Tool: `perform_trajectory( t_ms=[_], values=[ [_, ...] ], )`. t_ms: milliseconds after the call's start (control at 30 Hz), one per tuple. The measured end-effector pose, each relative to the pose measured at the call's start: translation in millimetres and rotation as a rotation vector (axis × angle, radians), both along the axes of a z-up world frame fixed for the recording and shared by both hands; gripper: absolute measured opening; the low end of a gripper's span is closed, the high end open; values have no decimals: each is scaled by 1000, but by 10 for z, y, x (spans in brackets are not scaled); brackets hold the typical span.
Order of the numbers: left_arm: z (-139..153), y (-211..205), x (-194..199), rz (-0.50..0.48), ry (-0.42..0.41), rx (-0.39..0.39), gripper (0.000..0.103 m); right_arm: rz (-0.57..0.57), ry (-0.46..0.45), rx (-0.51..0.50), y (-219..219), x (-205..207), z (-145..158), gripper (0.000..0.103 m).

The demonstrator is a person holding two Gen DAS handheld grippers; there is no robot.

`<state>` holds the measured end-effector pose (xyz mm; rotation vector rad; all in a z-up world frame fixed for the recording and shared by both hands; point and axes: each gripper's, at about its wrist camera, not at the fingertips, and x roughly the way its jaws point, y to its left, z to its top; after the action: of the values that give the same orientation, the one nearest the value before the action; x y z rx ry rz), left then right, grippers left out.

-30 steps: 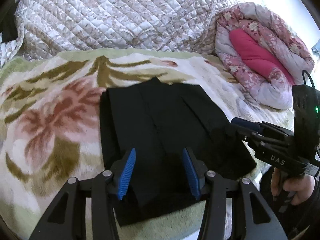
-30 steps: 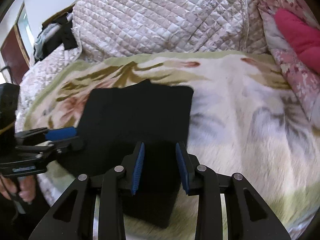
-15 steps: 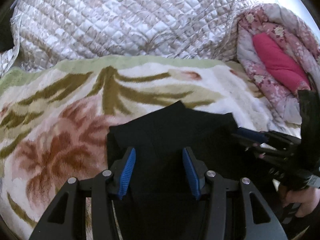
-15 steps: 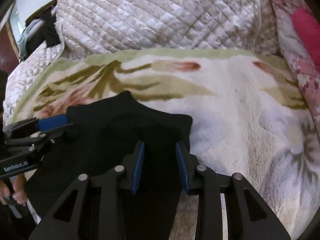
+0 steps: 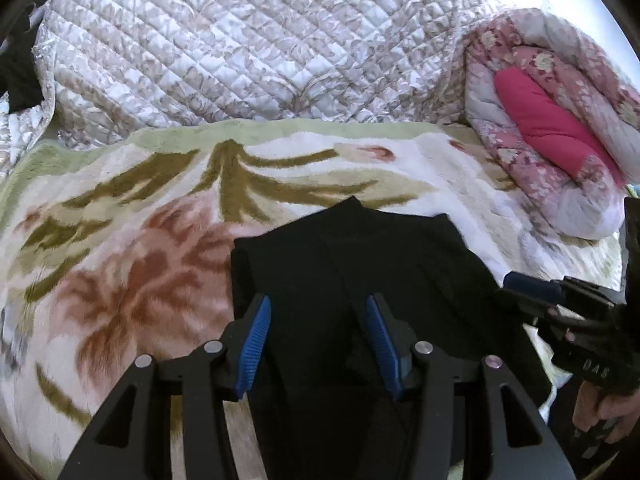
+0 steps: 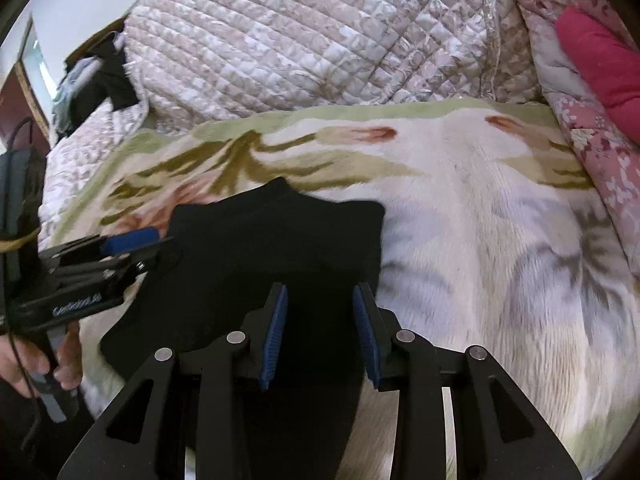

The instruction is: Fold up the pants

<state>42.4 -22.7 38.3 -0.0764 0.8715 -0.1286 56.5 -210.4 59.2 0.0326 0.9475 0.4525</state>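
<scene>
The black pants (image 5: 352, 264) lie folded on a floral fleece blanket (image 5: 120, 240), also shown in the right wrist view (image 6: 276, 248). My left gripper (image 5: 316, 312) is open and empty, its blue pads low over the near part of the pants. My right gripper (image 6: 320, 300) is open and empty over the pants' right near part. The right gripper also shows at the right edge of the left wrist view (image 5: 532, 292). The left gripper shows at the left of the right wrist view (image 6: 132, 244).
A quilted beige cover (image 5: 248, 48) rises behind the blanket. A rolled pink floral duvet (image 5: 552, 128) lies at the right. Dark clothes (image 6: 104, 76) are piled at the far left. The blanket (image 6: 500, 240) stretches to the right of the pants.
Both grippers have moved forward and lower over the pants, which now fill more of the near view. Both stay open and hold nothing.
</scene>
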Motion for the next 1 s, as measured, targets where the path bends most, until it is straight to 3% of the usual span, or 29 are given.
perform_trajectory(
  t_ms=[300,400,533,633,767,833,867,1000],
  values=[
    [-44,-106,-615,-51,-3,26,53,94,-32,-47,175,-547,27,35],
    [-170,-72,-685,-42,21,22,53,100,-6,-77,228,-589,-123,35],
    [-188,-15,-700,-25,15,-10,55,124,-60,-190,373,-633,-174,36],
    [-214,7,-697,-22,14,-31,54,123,-77,-205,384,-663,-177,37],
    [-173,129,-718,4,4,-52,53,89,-46,-99,214,-635,-55,38],
    [-153,235,-706,24,7,-74,53,40,-24,-40,55,-563,-9,56],
    [-151,290,-691,33,11,-83,53,25,-13,-15,-1,-531,-4,58],
    [-159,461,-579,73,34,-127,53,-56,65,103,-277,-340,-56,58]
  ],
)
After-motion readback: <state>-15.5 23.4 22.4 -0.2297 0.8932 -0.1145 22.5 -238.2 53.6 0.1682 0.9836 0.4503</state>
